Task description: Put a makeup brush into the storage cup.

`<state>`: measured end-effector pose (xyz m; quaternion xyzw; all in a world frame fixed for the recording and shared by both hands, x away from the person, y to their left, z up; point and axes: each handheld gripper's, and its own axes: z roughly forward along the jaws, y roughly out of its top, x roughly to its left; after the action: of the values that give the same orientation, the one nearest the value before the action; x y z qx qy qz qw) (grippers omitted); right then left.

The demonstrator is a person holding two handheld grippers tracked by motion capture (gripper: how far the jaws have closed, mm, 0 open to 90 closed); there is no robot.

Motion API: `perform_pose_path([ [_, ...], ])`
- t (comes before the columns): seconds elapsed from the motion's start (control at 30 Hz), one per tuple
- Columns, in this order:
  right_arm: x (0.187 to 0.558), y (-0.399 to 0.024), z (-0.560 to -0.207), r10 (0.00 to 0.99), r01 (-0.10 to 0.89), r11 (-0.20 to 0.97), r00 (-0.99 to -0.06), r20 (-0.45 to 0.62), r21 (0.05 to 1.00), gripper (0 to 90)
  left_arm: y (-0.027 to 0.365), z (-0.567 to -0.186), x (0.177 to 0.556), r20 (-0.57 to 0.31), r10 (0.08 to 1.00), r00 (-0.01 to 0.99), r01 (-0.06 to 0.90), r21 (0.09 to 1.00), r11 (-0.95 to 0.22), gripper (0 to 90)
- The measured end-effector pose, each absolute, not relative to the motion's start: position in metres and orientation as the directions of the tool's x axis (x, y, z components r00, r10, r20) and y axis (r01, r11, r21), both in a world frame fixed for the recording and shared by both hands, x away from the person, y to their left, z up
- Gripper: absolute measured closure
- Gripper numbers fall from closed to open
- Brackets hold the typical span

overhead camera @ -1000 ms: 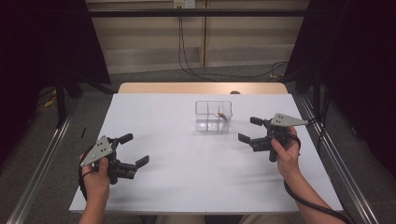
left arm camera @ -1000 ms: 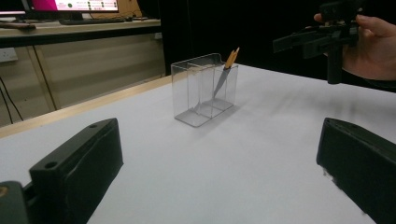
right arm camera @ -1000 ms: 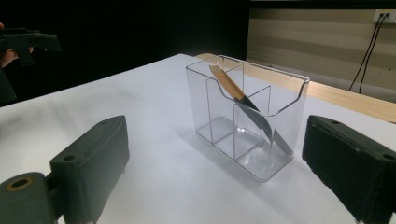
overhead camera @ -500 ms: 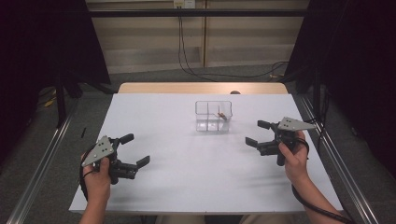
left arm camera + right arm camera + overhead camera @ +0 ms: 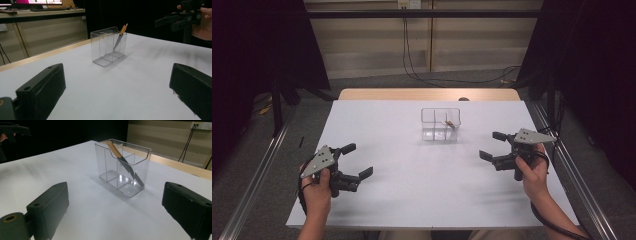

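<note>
A clear plastic organizer box (image 5: pixel 432 116) with several compartments stands on the white table (image 5: pixel 412 200), past its middle. A knife (image 5: pixel 450 123) with a wooden handle leans in the box's right compartment, blade down. My left gripper (image 5: pixel 358 160) is open and holds nothing at the near left, well apart from the box. My right gripper (image 5: pixel 490 145) is open and holds nothing at the right, a little nearer than the box. In the left gripper view the box (image 5: pixel 105 47) and knife (image 5: pixel 119 37) lie ahead of the spread jaws. The right gripper view shows the box (image 5: pixel 110 167) and knife (image 5: pixel 126 163) closer.
A wooden strip (image 5: pixel 387 94) runs along the table's far edge. Metal rails (image 5: pixel 252 190) flank the table on both sides. Cables (image 5: pixel 447 80) trail over the floor behind it. The other hand's gripper (image 5: pixel 175 21) appears at the top right of the left gripper view.
My right gripper has drawn back to the right and slightly nearer, away from the box, still open. The left gripper has barely moved.
</note>
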<state>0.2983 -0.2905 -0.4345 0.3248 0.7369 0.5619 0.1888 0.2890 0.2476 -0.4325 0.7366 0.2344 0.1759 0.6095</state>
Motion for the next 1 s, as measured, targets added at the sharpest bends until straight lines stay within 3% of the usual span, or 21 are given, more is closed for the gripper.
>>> perform_pose_path([
  [1.0,0.273,-0.317,-0.435,0.716,0.272,0.174,-0.694,0.068,0.947,6.5,0.244,-0.432,0.292,-0.026,0.553,0.833,0.129,0.980,-0.150,0.3],
])
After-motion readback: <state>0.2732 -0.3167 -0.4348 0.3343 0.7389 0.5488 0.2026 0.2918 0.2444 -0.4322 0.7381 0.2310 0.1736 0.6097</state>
